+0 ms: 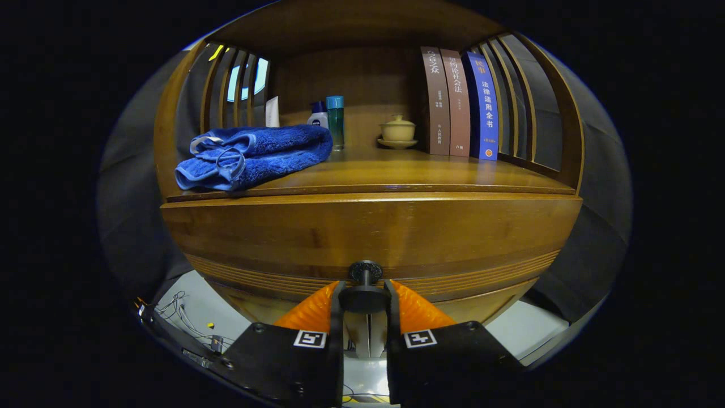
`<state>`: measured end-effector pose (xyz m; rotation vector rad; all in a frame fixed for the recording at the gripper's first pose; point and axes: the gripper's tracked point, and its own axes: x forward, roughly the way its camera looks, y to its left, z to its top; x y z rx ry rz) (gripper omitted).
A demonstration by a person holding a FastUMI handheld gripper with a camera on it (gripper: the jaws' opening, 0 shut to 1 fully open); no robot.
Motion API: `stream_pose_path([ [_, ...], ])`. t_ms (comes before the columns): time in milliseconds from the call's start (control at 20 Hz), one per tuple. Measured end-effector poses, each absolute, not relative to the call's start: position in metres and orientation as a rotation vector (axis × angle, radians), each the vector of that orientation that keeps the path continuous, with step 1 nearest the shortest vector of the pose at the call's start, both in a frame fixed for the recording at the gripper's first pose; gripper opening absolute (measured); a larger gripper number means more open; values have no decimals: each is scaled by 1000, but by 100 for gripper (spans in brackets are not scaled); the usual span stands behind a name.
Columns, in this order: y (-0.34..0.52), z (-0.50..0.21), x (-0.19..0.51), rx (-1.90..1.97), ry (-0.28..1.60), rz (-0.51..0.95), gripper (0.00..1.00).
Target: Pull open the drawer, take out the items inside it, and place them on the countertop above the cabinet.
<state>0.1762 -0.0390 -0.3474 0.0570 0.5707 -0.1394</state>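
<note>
Far left on the countertop [396, 170]: folded blue towel [255, 154], hanging slightly over the front lip. Behind it, toward the back wall: white tube [272, 112], small white bottle with blue cap [318, 115], taller teal bottle [335, 121], close together. Centre back: pale lidded cup on a saucer [397, 131]. Right of that: three upright books [460, 103], two brown and one blue, standing against the slatted side of the cabinet. Below the countertop, spanning the full width: wooden drawer front [368, 238], flush with the cabinet, apparently not yet drawn out. Low centre on that front: dark round knob [365, 284], on a short stem. Hand-held gripper [365, 297] closed narrowly around the knob, both fingers looking pressed against its sides, knob sitting right between the tips. Step in hand, by judgement: first one, grasp made on the pull, opening not yet under way. Contents of the drawer hidden; nothing to report on the items. Next move likely calls for a straight pull back along the drawer's travel, grip kept firm so the round knob does not slip out, no twisting or lifting. Free countertop between towel and cup looks the likeliest landing place for the items.
</note>
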Motion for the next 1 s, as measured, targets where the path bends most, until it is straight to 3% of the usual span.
stream_pose_path([
  [1000, -14, -324, 28, 111, 659, -137, 35],
])
